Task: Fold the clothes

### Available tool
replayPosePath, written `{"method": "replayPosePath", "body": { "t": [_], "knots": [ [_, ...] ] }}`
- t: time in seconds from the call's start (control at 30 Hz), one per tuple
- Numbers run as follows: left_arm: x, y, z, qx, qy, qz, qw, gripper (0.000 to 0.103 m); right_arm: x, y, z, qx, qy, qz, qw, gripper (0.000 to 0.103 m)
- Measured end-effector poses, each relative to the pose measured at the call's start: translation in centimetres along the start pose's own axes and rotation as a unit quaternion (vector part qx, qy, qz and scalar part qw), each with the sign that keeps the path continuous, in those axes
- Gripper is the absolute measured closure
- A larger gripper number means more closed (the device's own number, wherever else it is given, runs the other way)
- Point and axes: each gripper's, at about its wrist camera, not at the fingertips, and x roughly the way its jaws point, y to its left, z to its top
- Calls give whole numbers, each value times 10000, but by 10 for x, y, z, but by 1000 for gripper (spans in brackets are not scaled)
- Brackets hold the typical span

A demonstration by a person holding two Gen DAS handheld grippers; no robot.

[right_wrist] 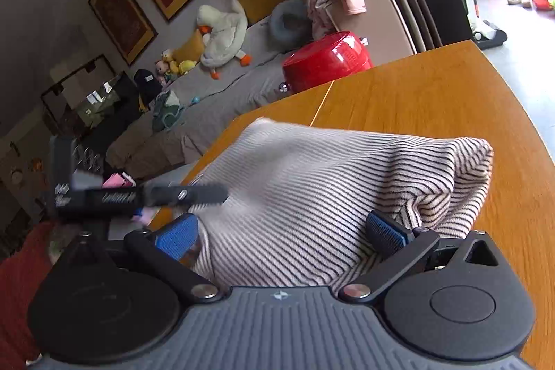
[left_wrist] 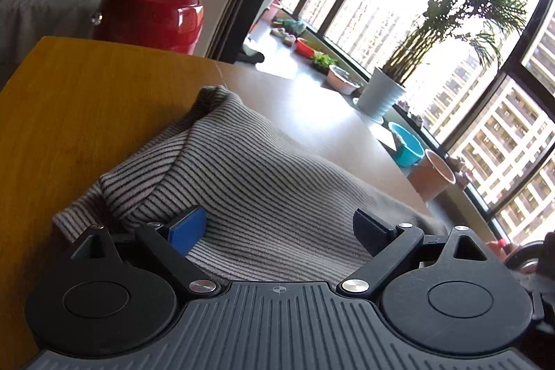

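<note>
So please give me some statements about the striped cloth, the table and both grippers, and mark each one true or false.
1. The striped garment lies on a wooden table. True.
2. The left gripper is clamped shut on the fabric. False: its jaws stand wide open.
3. The right gripper has open jaws with striped fabric between them. True.
4. The garment is plain red. False: it is pale with dark stripes.
5. A red container stands beyond the table. True.
</note>
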Motion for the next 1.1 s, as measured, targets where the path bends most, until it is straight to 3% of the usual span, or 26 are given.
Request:
{"method": "replayPosePath", "body": {
  "t": [0.07,0.2,0.3,0.4,0.5,0.57,0.67,0.73,0.77,0.8,0.83,0.9,0.97,1.1],
  "knots": [
    [7,4,8,-196,-56,-17,9998,7,-3,9,-8,67,56,146,9999,0],
    [15,-5,11,-32,-110,166,9998,4,0,25,-18,151,11,142,9998,0],
    [12,-12,7,83,-153,261,9995,4,6,44,-25,-401,42,-227,9989,0],
    [-3,-13,5,-176,-149,330,9992,5,9,58,-31,-979,118,-466,9940,0],
    [-28,-18,1,-263,-232,391,9986,4,-3,57,-21,-926,111,-402,9948,0],
    [-45,-24,-4,-261,-292,359,9986,4,-21,54,-8,-917,-218,-394,9948,0],
    [-59,-31,-16,-369,-208,47,9991,5,-43,47,12,-1065,-840,-860,9870,0],
    [-58,-38,-27,-423,7,-248,9988,10,-44,38,24,-1160,-1028,-1329,9789,0],
    [-55,-41,-34,-424,146,-324,9985,23,-40,32,28,-1170,-995,-1540,9761,3],
    [-52,-45,-39,-409,297,-369,9980,34,-35,26,32,-1176,-945,-1748,9730,16],
    [-49,-46,-44,-362,379,-374,9979,36,-30,21,35,-1181,-895,-1955,9695,25],
    [-46,-50,-52,-209,462,-328,9982,37,-21,9,40,-1112,-760,-2164,9670,59],
    [-46,-48,-53,-136,476,-260,9984,39,-13,1,39,-1009,-591,-2089,9709,64],
    [-38,-32,-52,-265,544,130,9981,41,1,-6,26,-1101,-122,-2004,9734,64]
  ]
}}
